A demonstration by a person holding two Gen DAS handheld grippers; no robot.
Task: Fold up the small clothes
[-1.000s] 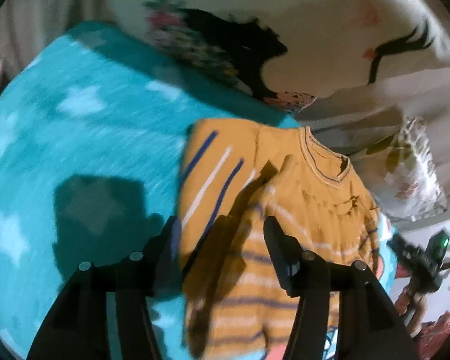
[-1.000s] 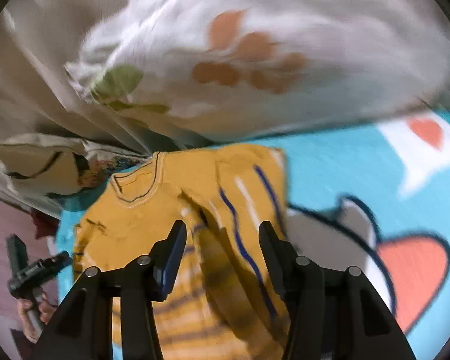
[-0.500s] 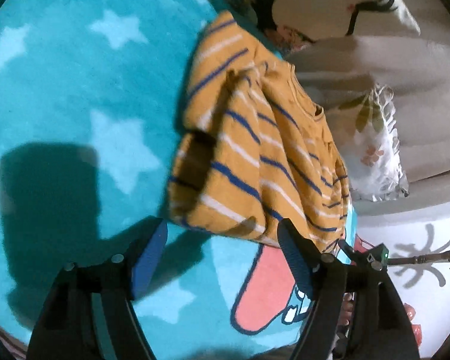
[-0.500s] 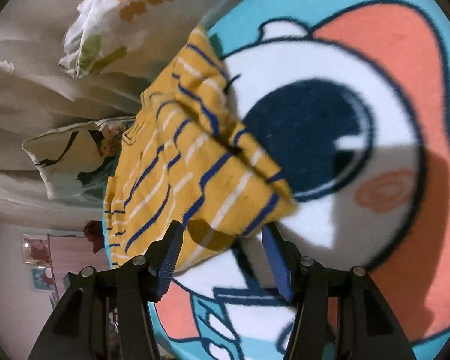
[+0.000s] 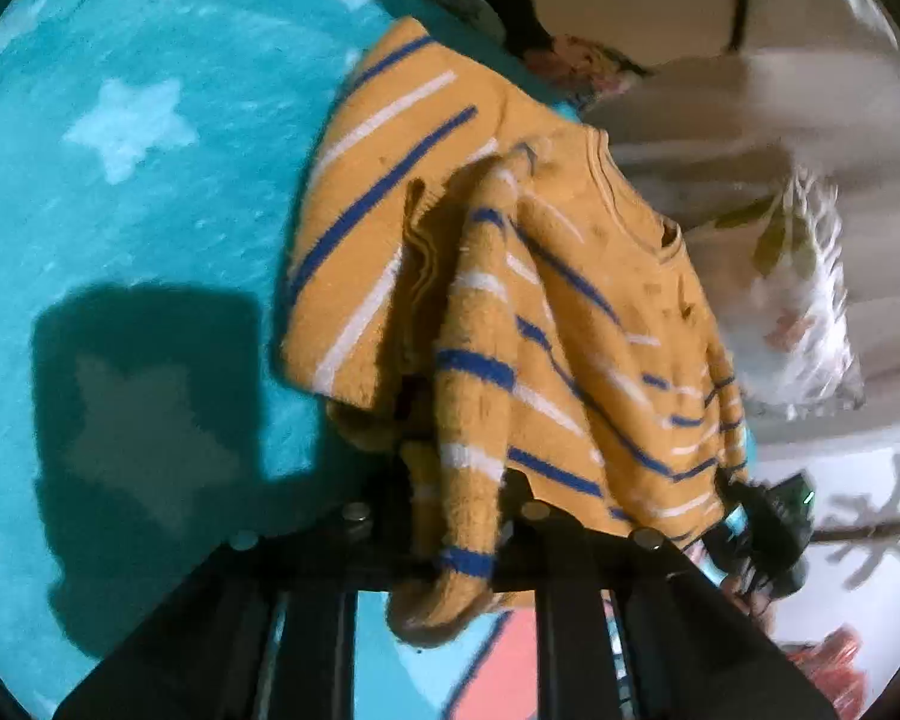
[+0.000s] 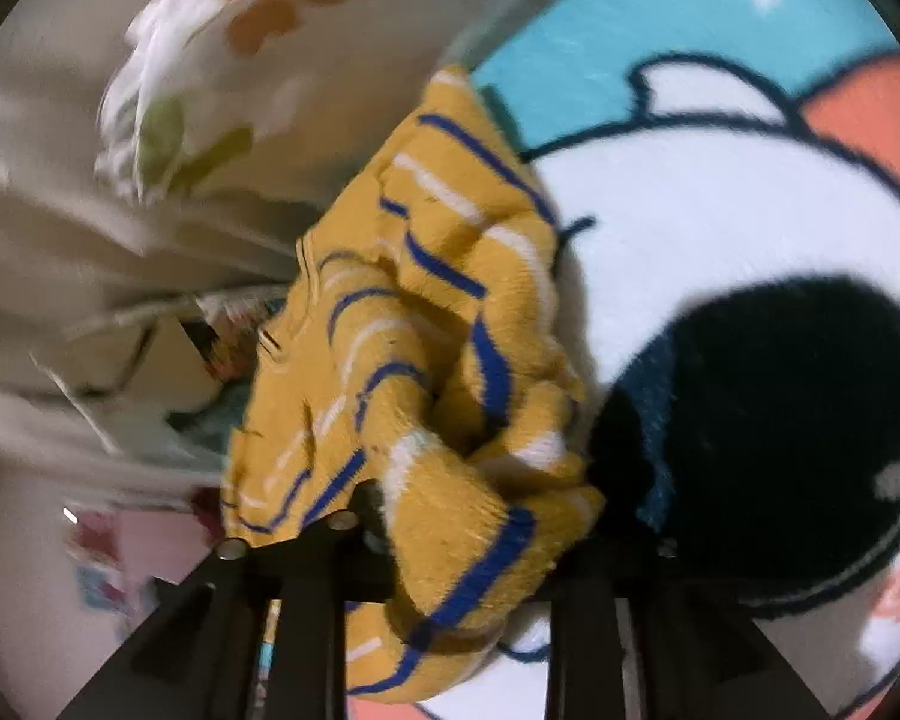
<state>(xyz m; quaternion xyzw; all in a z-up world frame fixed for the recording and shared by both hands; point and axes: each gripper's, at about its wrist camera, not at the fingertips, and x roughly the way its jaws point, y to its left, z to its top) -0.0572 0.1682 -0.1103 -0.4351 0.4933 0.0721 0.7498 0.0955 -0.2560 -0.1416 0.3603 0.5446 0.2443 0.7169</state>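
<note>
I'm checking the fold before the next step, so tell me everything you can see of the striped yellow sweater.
The sweater is mustard-yellow fuzzy knit with blue and white stripes and a ribbed round neckline. It lies partly folded and bunched on a teal cartoon-print blanket, its neck end toward the pillows. The left gripper has just closed on a striped fold at its near edge, and the right gripper has just closed on the bunched hem at the other corner; fabric hangs over both sets of fingers.
</note>
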